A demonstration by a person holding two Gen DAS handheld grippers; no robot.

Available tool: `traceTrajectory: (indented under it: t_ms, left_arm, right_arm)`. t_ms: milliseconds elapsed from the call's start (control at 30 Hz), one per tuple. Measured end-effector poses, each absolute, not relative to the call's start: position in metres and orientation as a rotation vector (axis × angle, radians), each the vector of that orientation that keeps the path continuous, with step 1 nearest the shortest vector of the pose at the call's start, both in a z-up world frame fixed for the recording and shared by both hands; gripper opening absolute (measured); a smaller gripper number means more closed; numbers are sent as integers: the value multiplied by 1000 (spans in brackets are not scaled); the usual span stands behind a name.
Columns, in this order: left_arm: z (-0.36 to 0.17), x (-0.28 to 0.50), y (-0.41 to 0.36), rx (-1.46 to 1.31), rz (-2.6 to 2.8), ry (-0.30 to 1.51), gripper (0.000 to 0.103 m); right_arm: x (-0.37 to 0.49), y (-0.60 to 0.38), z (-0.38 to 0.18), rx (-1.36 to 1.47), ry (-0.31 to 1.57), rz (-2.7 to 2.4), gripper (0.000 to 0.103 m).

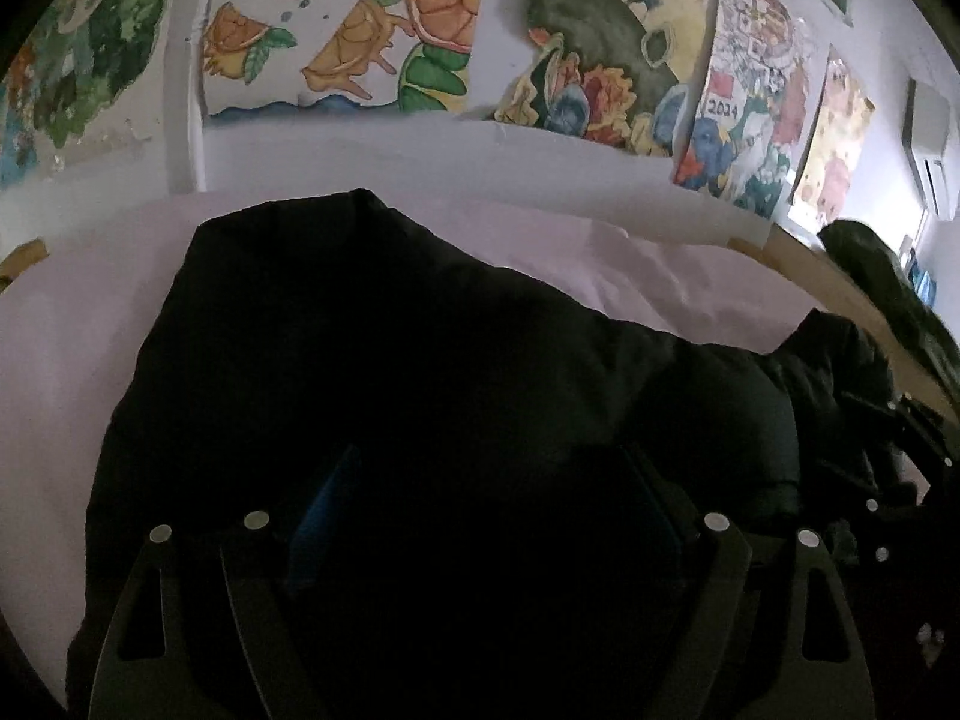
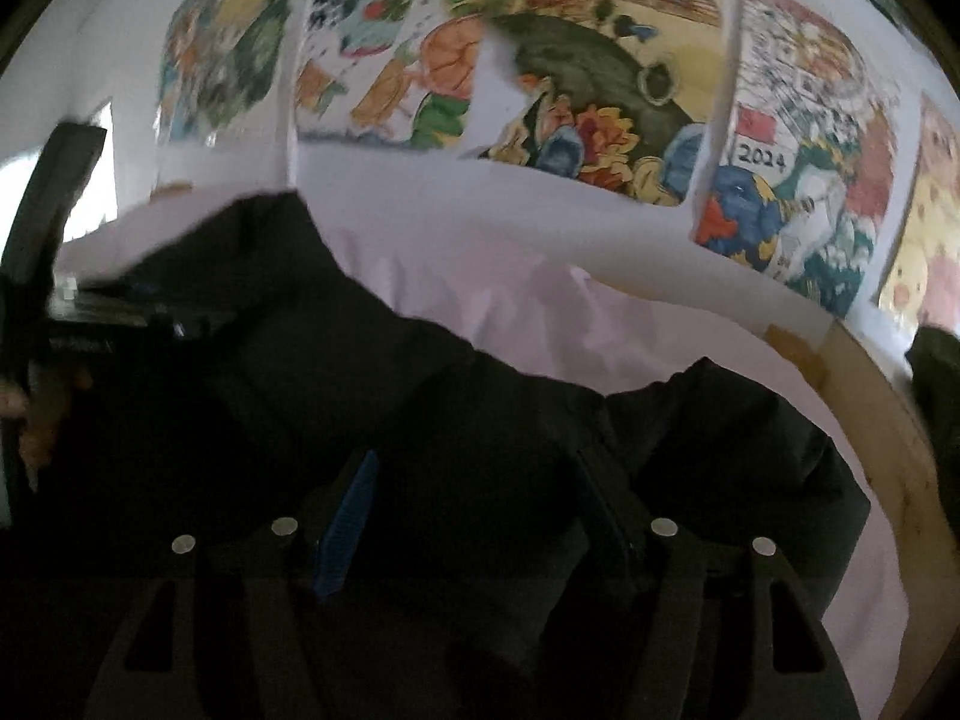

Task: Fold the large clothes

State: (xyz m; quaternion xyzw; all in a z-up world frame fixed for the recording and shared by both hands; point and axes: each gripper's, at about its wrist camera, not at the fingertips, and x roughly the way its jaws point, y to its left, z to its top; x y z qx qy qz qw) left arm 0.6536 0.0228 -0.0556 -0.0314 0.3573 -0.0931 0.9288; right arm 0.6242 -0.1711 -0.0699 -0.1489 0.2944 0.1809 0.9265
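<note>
A large black padded jacket point(image 1: 390, 360) lies bunched on a pale pink sheet point(image 1: 54, 360). My left gripper point(image 1: 492, 480) hangs low over the jacket with its jaws wide apart, blue-padded fingers point(image 1: 324, 516) either side of the dark fabric. The right gripper shows at that view's right edge point(image 1: 900, 468). In the right wrist view the jacket point(image 2: 420, 396) fills the lower half, and my right gripper point(image 2: 480, 492) is open above it, blue pad point(image 2: 348, 528) on the left finger. The left gripper shows at that view's left edge point(image 2: 72, 312).
A white wall with several colourful paintings point(image 1: 576, 60) rises behind the bed. The wooden bed edge point(image 2: 888, 456) runs down the right. Another dark garment point(image 1: 888, 288) lies at the far right, near an air conditioner point(image 1: 930, 150).
</note>
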Motion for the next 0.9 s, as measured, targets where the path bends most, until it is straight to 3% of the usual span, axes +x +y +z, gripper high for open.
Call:
traceTrajectory:
  t_ms: [400, 467, 600, 900]
  left_arm:
    - [-95, 676, 2, 78, -127, 722, 87]
    - [-92, 671, 7, 52, -145, 714, 87]
    - [-74, 659, 14, 9, -158, 728, 87]
    - [-36, 604, 9, 50, -117, 817, 87]
  right_arm:
    - [656, -165, -116, -297, 652, 320, 65]
    - [652, -166, -113, -293, 643, 318, 66]
    - [637, -178, -99, -237, 646, 318, 84]
    - [579, -195, -68, -169, 704, 302, 85]
